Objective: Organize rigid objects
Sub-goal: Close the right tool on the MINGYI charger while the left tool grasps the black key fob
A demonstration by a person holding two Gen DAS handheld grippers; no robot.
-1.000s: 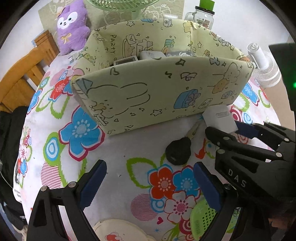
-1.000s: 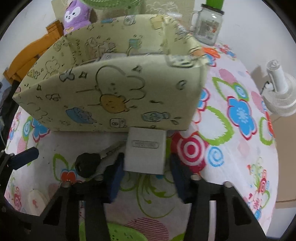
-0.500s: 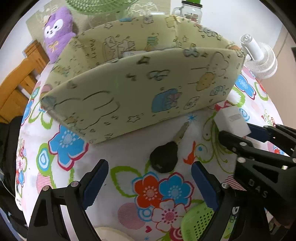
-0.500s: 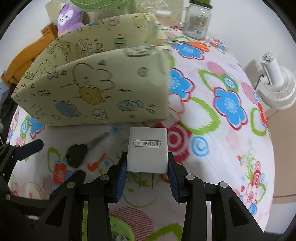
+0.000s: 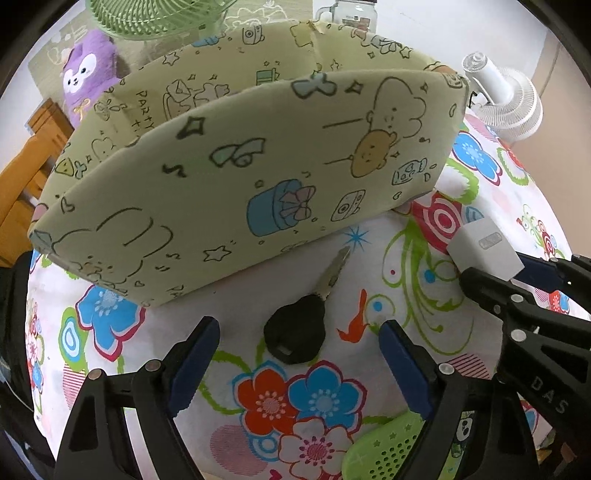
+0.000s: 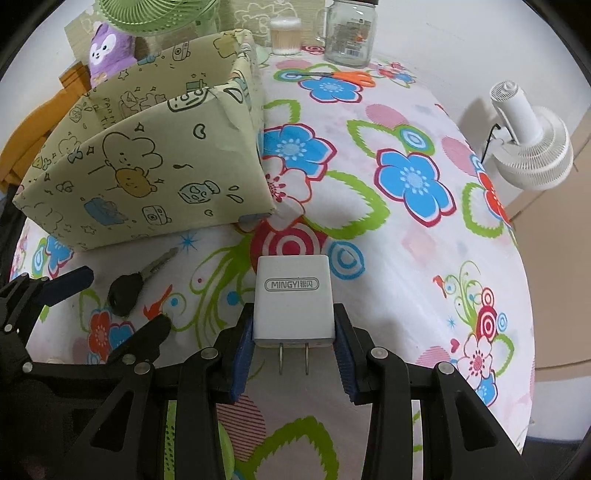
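The tabletop (image 6: 399,280) wears a white cloth printed with big bright flowers, and the largest thing on it is the pale green fabric storage box (image 5: 236,177), patterned with cartoon doodles, standing upright toward the far left side. Beyond the cloth's right edge a white fan (image 6: 532,147) sits lower down, and behind the box a purple plush toy (image 6: 105,51) leans near a green fan (image 5: 155,18). A glass jar (image 6: 349,33) stands at the far end of the tabletop with orange-handled scissors (image 6: 343,77) lying flat just in front of it. The right tongs (image 6: 293,354) are clenched on a white charger (image 6: 293,299), blue pads pressing its two sides, prongs pointing back toward the camera, the block lifted off the cloth near the box's front right corner. The left tongs (image 5: 299,369) are spread wide and grasping nothing, hanging low over the cloth. Between their tips lies a key (image 5: 306,317) with a black head, its metal blade pointing toward the box's front wall, close to it but apart.
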